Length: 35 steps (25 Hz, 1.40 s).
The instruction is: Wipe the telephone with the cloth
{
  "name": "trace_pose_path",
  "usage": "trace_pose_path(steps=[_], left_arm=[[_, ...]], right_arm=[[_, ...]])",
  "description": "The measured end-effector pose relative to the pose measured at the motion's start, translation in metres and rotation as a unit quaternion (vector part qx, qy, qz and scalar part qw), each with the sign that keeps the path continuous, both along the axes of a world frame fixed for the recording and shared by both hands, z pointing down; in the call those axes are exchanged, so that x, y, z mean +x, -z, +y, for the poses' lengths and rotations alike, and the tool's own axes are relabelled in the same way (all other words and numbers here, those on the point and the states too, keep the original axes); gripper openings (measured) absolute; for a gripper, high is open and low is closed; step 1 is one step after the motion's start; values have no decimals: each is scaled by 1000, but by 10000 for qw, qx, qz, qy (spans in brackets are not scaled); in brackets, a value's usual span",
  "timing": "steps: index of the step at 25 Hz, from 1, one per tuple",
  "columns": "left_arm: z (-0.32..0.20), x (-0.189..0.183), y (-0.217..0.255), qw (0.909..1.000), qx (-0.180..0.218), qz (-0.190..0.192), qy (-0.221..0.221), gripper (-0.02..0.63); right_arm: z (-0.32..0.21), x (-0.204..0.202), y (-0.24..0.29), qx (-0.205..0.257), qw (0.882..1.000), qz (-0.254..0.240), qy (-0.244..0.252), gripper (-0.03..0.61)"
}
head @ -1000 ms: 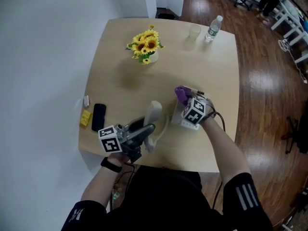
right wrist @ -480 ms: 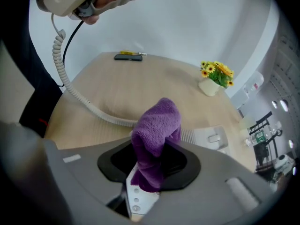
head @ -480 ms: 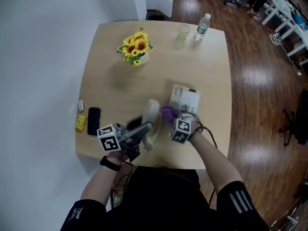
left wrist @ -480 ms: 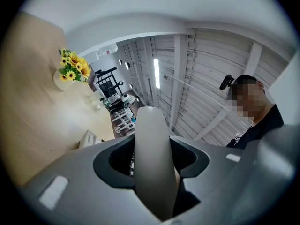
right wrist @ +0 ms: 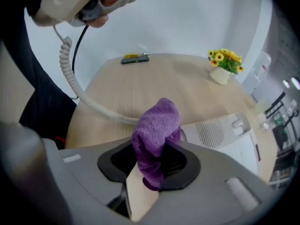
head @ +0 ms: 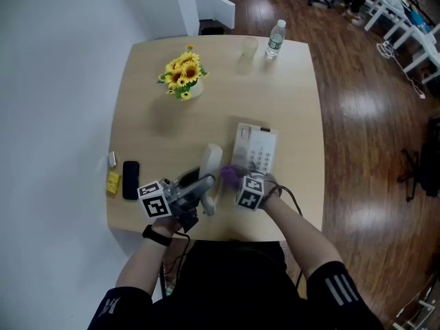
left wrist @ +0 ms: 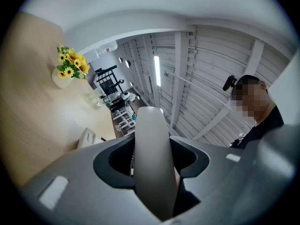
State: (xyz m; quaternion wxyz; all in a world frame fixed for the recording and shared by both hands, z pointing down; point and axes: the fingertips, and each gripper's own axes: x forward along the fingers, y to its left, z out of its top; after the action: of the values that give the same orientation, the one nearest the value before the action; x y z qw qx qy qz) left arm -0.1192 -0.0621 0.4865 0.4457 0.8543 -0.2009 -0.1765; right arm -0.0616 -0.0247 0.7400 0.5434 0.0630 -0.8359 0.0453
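At the near edge of the table [head: 148,133], your left gripper [head: 201,189] is clamped on the handset [head: 210,162]. Your right gripper [head: 236,182] pinches the purple cloth [head: 228,175] just beside the telephone base [head: 256,148].

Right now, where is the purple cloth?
In the head view, the cloth is pinched in the right gripper, near the front edge of the table, between the lifted handset and the phone base.

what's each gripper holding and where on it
The left gripper clamps the handset across its handle; the right gripper pinches the cloth by one bunched end.
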Motion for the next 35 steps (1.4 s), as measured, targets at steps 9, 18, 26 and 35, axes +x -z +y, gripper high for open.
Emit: trace_pose_path(steps=[9,18,26,35], left_arm=[[-37,10,-71,9866,-481,-1494,450,213],[-87,59,-148,9415,-1011,-3042,1040,215],[-109,87,-193,8888,-1063,-4274,1269,215],[-119,97,-215,8463,-923,-5092,1263,216]], right_arm=[[35,34,76,-488,9756,-1686,-1318,135],[11,120,151,384,9376,-2318,-2565,137],[-15,183,189,725,9044,-2675,-3246,137],[16,204,172,403,8944,-2678,-3559,137]])
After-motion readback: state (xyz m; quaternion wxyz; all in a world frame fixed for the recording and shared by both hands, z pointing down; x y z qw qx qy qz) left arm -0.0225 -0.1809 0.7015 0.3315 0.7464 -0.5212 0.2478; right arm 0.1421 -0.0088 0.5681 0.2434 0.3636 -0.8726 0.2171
